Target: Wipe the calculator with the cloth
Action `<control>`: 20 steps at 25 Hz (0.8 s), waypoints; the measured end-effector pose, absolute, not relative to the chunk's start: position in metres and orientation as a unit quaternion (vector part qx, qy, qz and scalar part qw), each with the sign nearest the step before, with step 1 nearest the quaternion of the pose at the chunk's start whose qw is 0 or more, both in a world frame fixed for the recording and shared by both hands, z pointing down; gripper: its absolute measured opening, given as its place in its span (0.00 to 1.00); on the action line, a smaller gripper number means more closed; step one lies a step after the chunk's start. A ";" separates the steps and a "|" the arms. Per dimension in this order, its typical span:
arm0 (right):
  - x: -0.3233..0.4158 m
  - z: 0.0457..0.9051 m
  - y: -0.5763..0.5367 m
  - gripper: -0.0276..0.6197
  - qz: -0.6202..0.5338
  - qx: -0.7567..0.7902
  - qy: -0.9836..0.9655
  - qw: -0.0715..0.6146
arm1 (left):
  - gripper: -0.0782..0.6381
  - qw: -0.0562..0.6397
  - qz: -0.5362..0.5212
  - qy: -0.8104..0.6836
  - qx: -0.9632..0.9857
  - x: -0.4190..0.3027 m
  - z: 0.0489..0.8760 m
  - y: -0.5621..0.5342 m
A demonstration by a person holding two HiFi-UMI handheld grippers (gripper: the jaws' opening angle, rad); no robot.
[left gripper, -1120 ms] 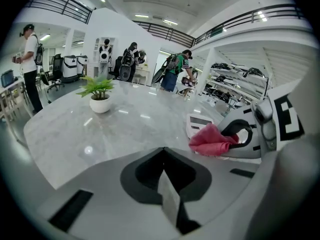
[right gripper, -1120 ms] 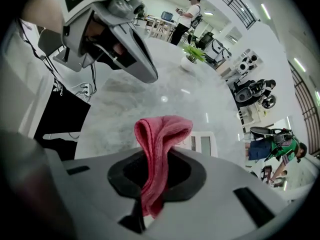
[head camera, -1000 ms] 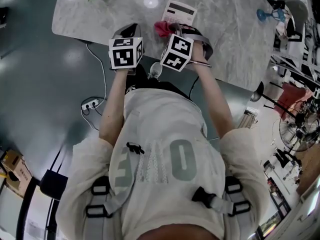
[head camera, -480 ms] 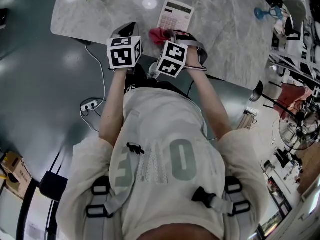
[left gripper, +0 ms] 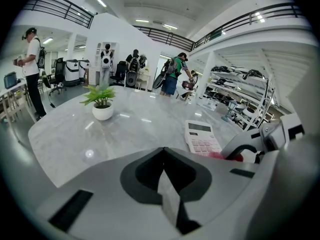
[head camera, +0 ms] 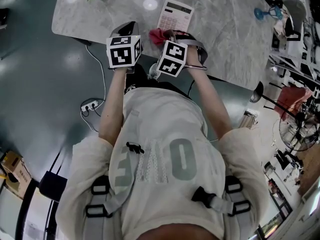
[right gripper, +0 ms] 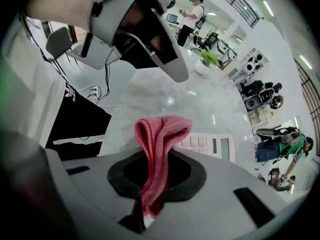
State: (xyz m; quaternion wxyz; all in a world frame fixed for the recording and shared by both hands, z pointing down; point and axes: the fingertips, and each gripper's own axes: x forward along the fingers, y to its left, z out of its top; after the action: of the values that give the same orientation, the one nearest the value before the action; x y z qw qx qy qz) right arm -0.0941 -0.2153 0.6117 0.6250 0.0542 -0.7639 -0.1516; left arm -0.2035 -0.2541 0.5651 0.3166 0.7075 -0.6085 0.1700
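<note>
Since a second ago my right gripper (right gripper: 149,196) has drawn back toward me, and the pink cloth (right gripper: 161,146) it carries has come off the keys, so more of the calculator (head camera: 175,15) lies uncovered; over the last half second hardly anything shifted. Its jaws are clamped on the folded cloth, with a loop of it standing out past the tips. The calculator lies flat on the marble table (head camera: 95,16), display end away from me, with the cloth at its near left corner; whether they touch I cannot tell. My left gripper (left gripper: 163,156) has its jaws closed together on nothing and hangs over the table's near edge, left of the calculator and apart from it. I judge this the near end of a stroke. To wipe well I should tip the right gripper so the loop, not the hard jaw tips, meets the keys, then push it the length of the face up to the display, pressing lightly. The calculator looks light on a slick top, so it may skate; bracing its left edge with my shut left gripper would hold it.
</note>
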 end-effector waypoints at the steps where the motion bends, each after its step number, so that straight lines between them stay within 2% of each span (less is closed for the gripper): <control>1: -0.094 0.610 -0.216 0.13 -0.151 0.054 -0.765 0.624 | 0.14 0.314 0.170 -0.610 0.708 -0.204 0.563 -0.255; 12: -0.090 0.551 -0.273 0.13 -0.176 0.120 -0.778 0.591 | 0.14 0.241 0.175 -0.612 0.732 -0.195 0.508 -0.285; 20: -0.061 0.439 -0.332 0.13 -0.198 0.262 -0.802 0.499 | 0.14 0.155 0.134 -0.613 0.763 -0.171 0.416 -0.318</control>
State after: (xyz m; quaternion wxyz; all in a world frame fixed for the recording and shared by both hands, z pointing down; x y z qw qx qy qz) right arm -0.0610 -0.3315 0.4387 0.4992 0.2623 -0.8018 -0.1975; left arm -0.1712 -0.3185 0.4163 0.1555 0.7631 -0.6129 0.1337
